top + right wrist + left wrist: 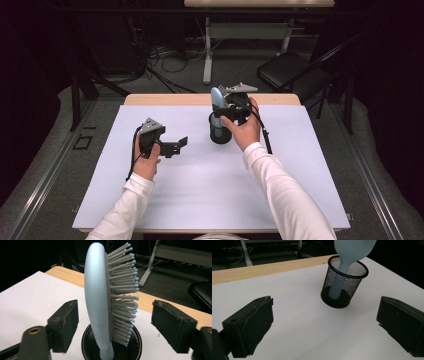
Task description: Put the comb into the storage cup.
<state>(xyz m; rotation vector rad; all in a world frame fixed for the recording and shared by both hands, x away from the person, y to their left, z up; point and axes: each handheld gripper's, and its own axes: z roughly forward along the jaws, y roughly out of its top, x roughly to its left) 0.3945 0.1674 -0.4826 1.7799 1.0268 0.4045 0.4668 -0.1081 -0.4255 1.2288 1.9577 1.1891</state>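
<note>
A pale blue hairbrush (216, 97) stands handle-down in a black mesh cup (219, 136) on the white mat, right of centre. My right gripper (222, 113) is level with the brush head. In the right gripper view the brush (96, 290) rises between the jaws with a gap on each side, bristles to the right, so the right gripper (116, 326) is open. My left gripper (181, 145) hovers left of the cup and points toward it. Its jaws are wide apart with nothing between them, so the left gripper (324, 325) is open, and the cup (337, 295) and brush (352, 250) lie beyond.
The white mat (200, 200) covers most of a wooden table, whose bare far edge (165, 99) shows behind it. A black folding chair (290, 70) and a second table's white leg (207, 55) stand beyond, with cables on the floor.
</note>
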